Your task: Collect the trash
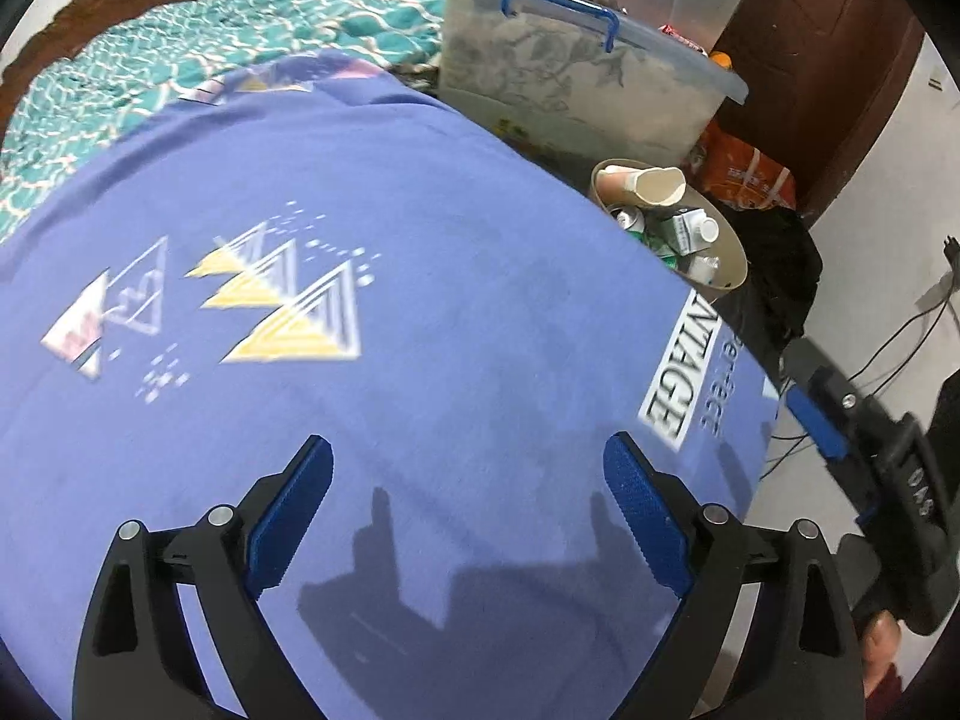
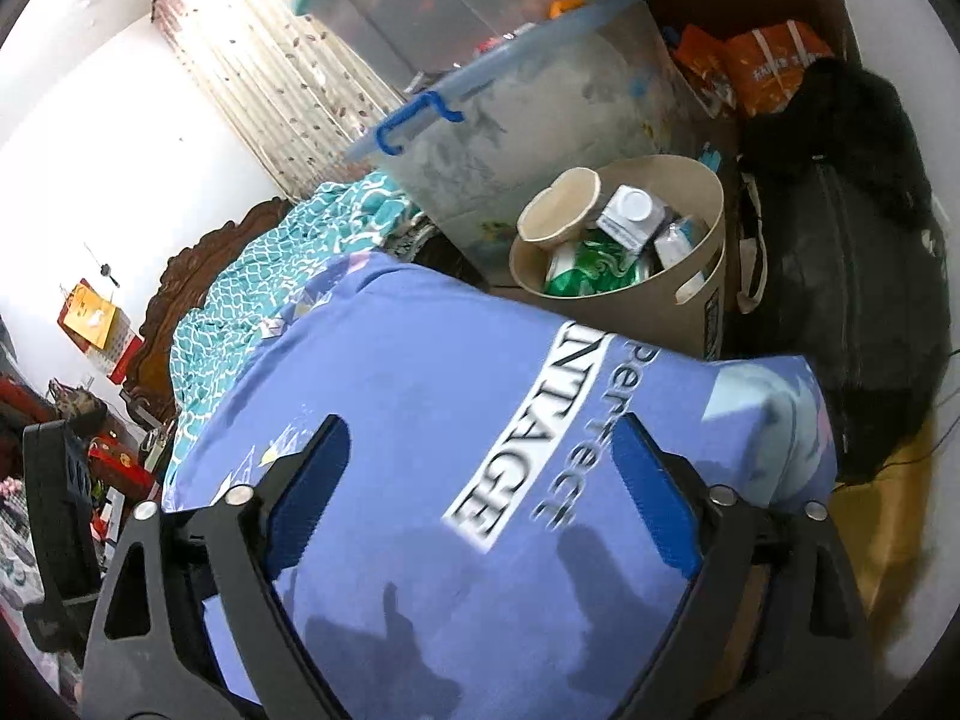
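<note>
A tan trash bin (image 1: 729,252) (image 2: 678,276) stands beside the bed. It holds paper cups (image 1: 657,186) (image 2: 561,210), a white carton (image 2: 630,216) and green wrappers (image 2: 591,273). My left gripper (image 1: 468,492) is open and empty above the purple printed sheet (image 1: 390,300). My right gripper (image 2: 480,480) is open and empty over the same sheet (image 2: 420,390), near its "VINTAGE" print. The right gripper also shows at the right edge of the left wrist view (image 1: 840,426).
A clear lidded storage box with blue clips (image 1: 576,78) (image 2: 510,96) stands behind the bin. An orange packet (image 1: 744,174) (image 2: 762,66) and a black bag (image 2: 840,276) lie to the right. A teal quilt (image 1: 150,78) covers the far bed.
</note>
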### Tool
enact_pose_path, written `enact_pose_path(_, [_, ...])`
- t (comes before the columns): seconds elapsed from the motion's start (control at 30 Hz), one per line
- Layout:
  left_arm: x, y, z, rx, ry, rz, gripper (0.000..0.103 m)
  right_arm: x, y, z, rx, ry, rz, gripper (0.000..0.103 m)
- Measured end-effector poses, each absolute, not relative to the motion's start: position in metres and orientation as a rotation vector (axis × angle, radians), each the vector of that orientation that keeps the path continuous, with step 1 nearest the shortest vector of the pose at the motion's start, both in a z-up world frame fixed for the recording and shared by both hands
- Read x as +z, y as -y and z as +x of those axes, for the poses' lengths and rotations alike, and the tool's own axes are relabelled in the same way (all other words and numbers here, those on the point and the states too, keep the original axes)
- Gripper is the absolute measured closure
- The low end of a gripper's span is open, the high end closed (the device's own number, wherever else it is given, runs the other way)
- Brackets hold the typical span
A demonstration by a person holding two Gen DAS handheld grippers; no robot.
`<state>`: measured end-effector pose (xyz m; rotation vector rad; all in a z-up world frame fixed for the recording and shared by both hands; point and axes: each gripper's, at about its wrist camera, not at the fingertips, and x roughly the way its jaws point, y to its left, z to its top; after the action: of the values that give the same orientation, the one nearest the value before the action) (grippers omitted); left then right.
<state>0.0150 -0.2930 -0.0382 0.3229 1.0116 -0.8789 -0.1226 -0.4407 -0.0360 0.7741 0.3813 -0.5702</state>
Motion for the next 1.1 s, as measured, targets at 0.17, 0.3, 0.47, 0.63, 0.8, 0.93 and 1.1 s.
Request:
enact_pose_path(0.17, [-0.032,0.266,0.0,-0.85,-0.961,0.331,0.012,-0.024,0.407,-0.125,-0.592,-0.371,0.728,0.005])
enact_pose_path(0.3, [-0.027,0.251,-0.008,-0.839,-0.925,0.321,0.011,-0.018,0.387,-0.128,-0.593,-0.369,0.708,0.004])
enact_pose_path(0.47, [-0.022,0.234,-0.012,-0.821,-0.897,0.303,0.009,-0.012,0.369,-0.132,-0.605,-0.362,0.68,0.004])
enact_pose_path(0.63, [-0.019,0.222,-0.014,-0.798,-0.873,0.295,0.009,-0.01,0.36,-0.133,-0.609,-0.372,0.678,0.004])
enact_pose_path(0.8, [-0.016,0.213,-0.016,-0.774,-0.854,0.289,0.009,-0.008,0.35,-0.132,-0.6,-0.381,0.661,0.004])
enact_pose_path(0.93, [-0.013,0.209,-0.018,-0.747,-0.838,0.293,0.009,-0.006,0.348,-0.131,-0.589,-0.382,0.656,0.004])
enact_pose_path(1.1, [-0.013,0.206,-0.019,-0.728,-0.836,0.292,0.009,-0.007,0.347,-0.134,-0.583,-0.379,0.666,0.004])
